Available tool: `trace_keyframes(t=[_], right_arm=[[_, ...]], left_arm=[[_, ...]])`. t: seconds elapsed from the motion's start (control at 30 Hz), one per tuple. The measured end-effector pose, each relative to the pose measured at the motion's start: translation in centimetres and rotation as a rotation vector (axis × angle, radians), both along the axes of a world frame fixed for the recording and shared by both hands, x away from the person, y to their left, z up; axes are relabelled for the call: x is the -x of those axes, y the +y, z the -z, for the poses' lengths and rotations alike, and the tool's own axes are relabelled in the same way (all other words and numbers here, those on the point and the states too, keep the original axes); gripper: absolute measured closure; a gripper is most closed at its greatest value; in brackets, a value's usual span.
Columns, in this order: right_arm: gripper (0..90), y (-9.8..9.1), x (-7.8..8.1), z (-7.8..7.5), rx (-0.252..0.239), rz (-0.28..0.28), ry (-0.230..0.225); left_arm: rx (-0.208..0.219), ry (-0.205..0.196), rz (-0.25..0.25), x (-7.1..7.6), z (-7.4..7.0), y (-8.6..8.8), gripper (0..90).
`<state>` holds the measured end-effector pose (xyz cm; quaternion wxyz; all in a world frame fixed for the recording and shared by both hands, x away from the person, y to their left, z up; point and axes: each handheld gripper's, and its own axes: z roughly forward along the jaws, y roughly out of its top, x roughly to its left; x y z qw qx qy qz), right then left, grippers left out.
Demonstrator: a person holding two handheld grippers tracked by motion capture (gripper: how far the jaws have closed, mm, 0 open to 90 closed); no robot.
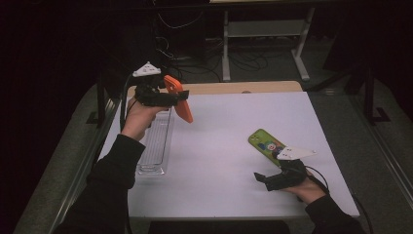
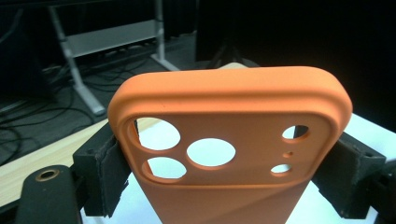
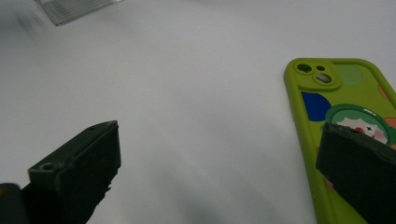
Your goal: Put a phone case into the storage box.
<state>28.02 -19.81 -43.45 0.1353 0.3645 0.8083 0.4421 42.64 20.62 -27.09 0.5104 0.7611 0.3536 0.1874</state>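
Above the table, left hand-held gripper (image 1: 181,97) clamped on unbranded orange phone case (image 1: 178,98), right hand-held gripper (image 1: 259,177) apart.

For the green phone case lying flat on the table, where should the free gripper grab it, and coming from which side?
The green phone case lies flat and thin on the white table, so probably best across its two long edges, near the middle, with the right gripper coming from above. Its jaws stand open and wide apart, seemingly enough to span the width. The raised camera corner is a poorer spot.
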Motion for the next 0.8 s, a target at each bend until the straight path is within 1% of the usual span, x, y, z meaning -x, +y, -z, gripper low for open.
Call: trace_keyframes(t=[0.07, 0.17, 0.23, 0.27, 0.3, 0.37, 0.4, 0.43, 0.47, 0.53, 0.57, 0.63, 0.7, 0.77, 0.8], right_arm=[[0.0, 0.1, 0.0, 0.1, 0.007, -0.009, -0.007], [0.0, 0.2, 0.0, 0.0, 0.004, -0.008, -0.001], [0.0, 0.2, 0.0, 0.0, -0.001, -0.007, 0.002], [0.0, 0.2, 0.0, 0.0, -0.002, -0.005, 0.002], [0.0, 0.1, -0.1, 0.0, -0.002, -0.005, 0.001], [0.0, 0.1, -0.1, 0.0, 0.0, -0.01, -0.003], [0.0, 0.1, -0.1, -0.1, -0.001, -0.01, -0.002], [0.0, 0.1, -0.2, -0.1, -0.001, -0.014, -0.013], [0.0, 0.1, -0.2, -0.1, -0.002, -0.015, -0.014], [0.0, 0.1, -0.2, -0.1, -0.003, -0.014, -0.012], [0.0, 0.1, -0.2, -0.1, -0.005, -0.013, -0.009], [0.0, 0.1, -0.2, -0.2, -0.008, -0.01, -0.008], [0.0, 0.1, -0.2, -0.2, -0.008, -0.011, -0.01], [0.0, 0.1, -0.2, -0.2, -0.006, -0.013, -0.01], [0.0, 0.1, -0.2, -0.2, -0.005, -0.014, -0.013]], left_arm=[[-0.019, -0.006, -0.04, -0.5, -0.2, 0.5, 15.4], [-0.024, -0.008, -0.085, -1.2, -0.4, 1.2, 15.4], [-0.036, -0.015, -0.11, -1.6, -0.4, 1.6, 15.4], [-0.052, -0.014, -0.127, -1.8, -0.5, 1.7, 15.4], [-0.059, -0.016, -0.143, -2.0, -0.5, 1.9, 15.3], [-0.062, -0.014, -0.184, -2.4, -0.4, 2.2, 15.3], [-0.074, -0.013, -0.211, -2.7, -0.4, 2.3, 15.3], [-0.084, -0.023, -0.236, -2.9, -0.3, 2.4, 15.3], [-0.1, -0.024, -0.258, -3.2, -0.2, 2.5, 15.3], [-0.107, -0.019, -0.303, -3.6, 0.1, 2.8, 15.3], [-0.103, -0.016, -0.322, -3.9, 0.3, 2.9, 15.3], [-0.102, 0.0, -0.365, -4.4, 0.8, 3.2, 15.2], [-0.115, -0.001, -0.414, -4.9, 1.3, 3.4, 15.2], [-0.122, 0.001, -0.45, -5.3, 1.7, 3.5, 15.2], [-0.135, -0.001, -0.467, -5.4, 1.9, 3.5, 15.2]])
